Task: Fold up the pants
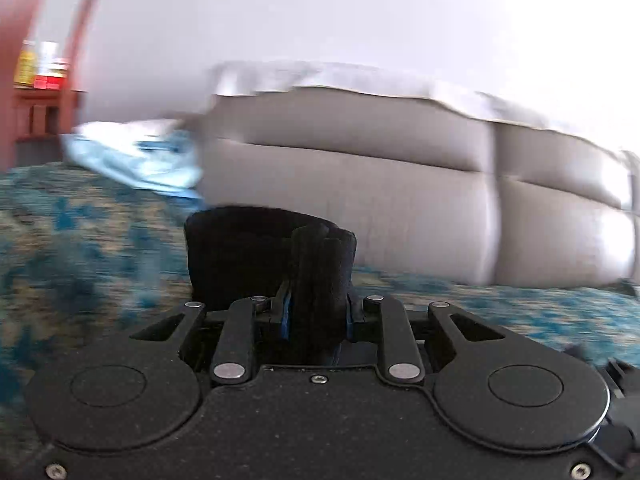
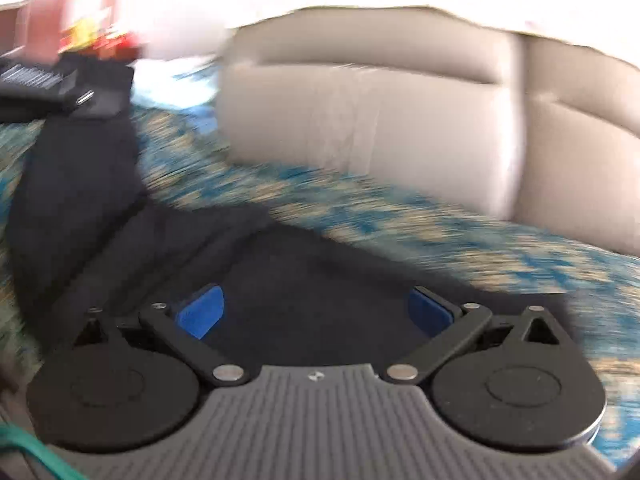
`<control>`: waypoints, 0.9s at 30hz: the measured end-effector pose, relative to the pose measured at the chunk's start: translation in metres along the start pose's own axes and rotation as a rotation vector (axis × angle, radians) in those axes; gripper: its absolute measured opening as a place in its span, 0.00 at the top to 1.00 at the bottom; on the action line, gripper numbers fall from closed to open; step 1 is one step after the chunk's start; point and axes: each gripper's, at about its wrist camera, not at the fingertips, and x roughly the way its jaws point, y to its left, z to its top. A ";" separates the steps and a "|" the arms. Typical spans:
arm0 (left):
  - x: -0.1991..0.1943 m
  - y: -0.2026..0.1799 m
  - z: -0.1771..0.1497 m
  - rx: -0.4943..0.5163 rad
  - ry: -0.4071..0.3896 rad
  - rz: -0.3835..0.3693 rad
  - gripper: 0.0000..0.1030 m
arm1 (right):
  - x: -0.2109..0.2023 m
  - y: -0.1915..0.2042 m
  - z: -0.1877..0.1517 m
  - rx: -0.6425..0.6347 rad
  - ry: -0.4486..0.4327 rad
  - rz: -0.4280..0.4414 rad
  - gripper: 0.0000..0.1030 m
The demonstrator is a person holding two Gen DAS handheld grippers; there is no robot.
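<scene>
Both wrist views sit low over the patterned bedspread point(image 1: 80, 240), looking forward along their fingers toward the grey padded headboard point(image 1: 400, 184) — near in both. Shared: bedspread, headboard, black pants point(image 2: 100, 184). The right view is blurred.

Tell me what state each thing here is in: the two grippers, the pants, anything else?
Left gripper: shut on a bunched piece of the pants.
Right gripper: open, blue pads wide apart, above the pants.
Pants: black, partly lifted at the left, the rest spread on the bedspread.
Blue cloth: crumpled, lying by the headboard.
</scene>
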 end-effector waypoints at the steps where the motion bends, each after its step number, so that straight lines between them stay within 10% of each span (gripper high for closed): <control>1: 0.002 -0.014 0.000 0.007 0.010 -0.042 0.79 | -0.004 -0.017 0.002 0.041 -0.002 -0.049 0.00; 10: 0.024 -0.142 -0.053 0.173 0.187 -0.327 0.77 | -0.041 -0.160 -0.034 0.672 0.015 -0.169 0.00; 15: 0.026 -0.192 -0.096 0.296 0.331 -0.435 0.63 | -0.058 -0.164 -0.043 0.635 -0.019 -0.160 0.00; 20: -0.008 -0.190 -0.106 0.333 0.310 -0.555 0.18 | -0.056 -0.164 -0.047 0.677 -0.011 -0.095 0.00; 27: -0.011 -0.114 -0.073 0.198 0.272 -0.450 0.19 | -0.039 -0.136 -0.044 0.564 0.035 -0.094 0.00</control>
